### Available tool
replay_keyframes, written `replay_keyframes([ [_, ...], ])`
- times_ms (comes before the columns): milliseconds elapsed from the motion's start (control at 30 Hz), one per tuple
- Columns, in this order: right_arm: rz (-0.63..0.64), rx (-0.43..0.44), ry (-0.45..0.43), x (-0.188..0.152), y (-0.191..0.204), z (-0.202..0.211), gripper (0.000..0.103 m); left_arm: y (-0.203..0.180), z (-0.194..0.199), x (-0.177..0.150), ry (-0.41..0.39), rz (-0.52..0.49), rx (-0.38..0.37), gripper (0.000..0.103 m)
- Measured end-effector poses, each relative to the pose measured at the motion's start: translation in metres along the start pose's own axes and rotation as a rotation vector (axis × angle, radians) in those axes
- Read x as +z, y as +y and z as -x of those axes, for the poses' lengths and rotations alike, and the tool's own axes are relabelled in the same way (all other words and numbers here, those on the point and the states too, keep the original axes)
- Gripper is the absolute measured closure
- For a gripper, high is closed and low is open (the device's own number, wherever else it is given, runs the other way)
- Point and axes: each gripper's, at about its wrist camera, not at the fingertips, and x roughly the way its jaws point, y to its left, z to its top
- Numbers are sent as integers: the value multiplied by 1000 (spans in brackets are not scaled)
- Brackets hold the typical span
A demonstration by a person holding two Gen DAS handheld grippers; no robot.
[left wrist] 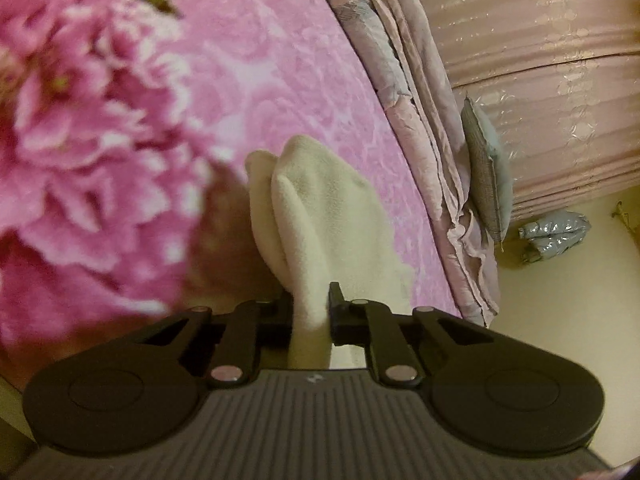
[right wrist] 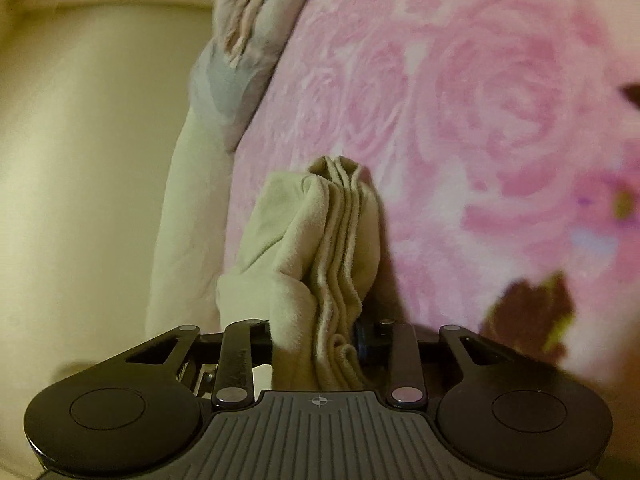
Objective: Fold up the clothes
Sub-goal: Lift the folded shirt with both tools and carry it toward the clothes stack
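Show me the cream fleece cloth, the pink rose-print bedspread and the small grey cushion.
Cream fleece cloth (left wrist: 320, 216): left wrist view, its upper fold.
Pink rose-print bedspread (right wrist: 480, 100): right wrist view, bare printed surface.
Small grey cushion (left wrist: 486, 168): left wrist view, its face.

Fuzzy matt cream cloth lies on a plush pink bedspread; the curtain looks satiny.
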Motion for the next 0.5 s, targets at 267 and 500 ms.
replay_keyframes([
  [267,-86,-46,-188,0,71,124,74,-138,-27,35,193,-68,-40,93],
  [500,-195,-140,-556,-42,163,295,74,-330,-124,70,528,-257,-187,93],
])
